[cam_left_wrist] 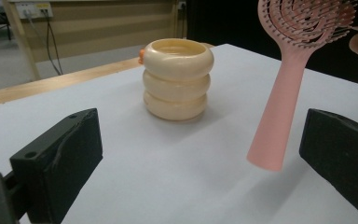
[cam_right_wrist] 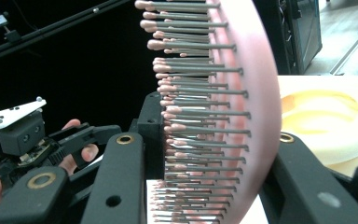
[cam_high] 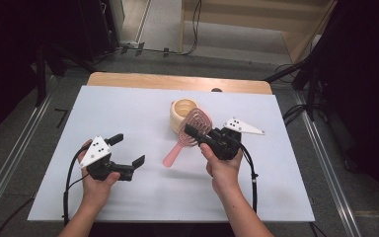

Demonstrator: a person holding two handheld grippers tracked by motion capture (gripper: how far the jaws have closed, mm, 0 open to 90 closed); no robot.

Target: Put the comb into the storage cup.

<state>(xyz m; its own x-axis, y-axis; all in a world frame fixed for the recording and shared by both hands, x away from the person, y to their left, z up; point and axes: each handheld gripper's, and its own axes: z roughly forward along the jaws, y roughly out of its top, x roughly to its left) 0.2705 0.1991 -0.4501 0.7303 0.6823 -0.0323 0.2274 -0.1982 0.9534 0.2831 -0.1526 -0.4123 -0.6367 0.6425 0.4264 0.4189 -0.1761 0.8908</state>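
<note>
The right gripper (cam_high: 193, 132) was clamped on the head of a pink hairbrush (cam_high: 187, 137), its jaws closed across the bristled part. In the right gripper view the bristles (cam_right_wrist: 191, 112) ran sideways between the two black jaws, one jaw pressing on the bristle tips and the other behind the curved pink back of the head. The brush was held off the table (cam_high: 143, 192) — its handle slanted down and toward the person's left, and in the left gripper view the blunt end of the handle (cam_left_wrist: 275, 126) hung just above the white surface without touching it.

The left gripper (cam_high: 128, 149) was empty, its jaws spread wide apart. It sat low over the table, to the left of the brush handle and clear of it. Seen along its own jaws, the handle end lay ahead of the gap, nearer the right-hand jaw, but the pads did not press on it.

A cream-coloured cup (cam_high: 183, 112) made of three stacked rings stood upright on the table beyond the brush — the brush head overlapped its near side in the high view. From the left gripper view, cup and brush stood apart, the cup farther back.
</note>
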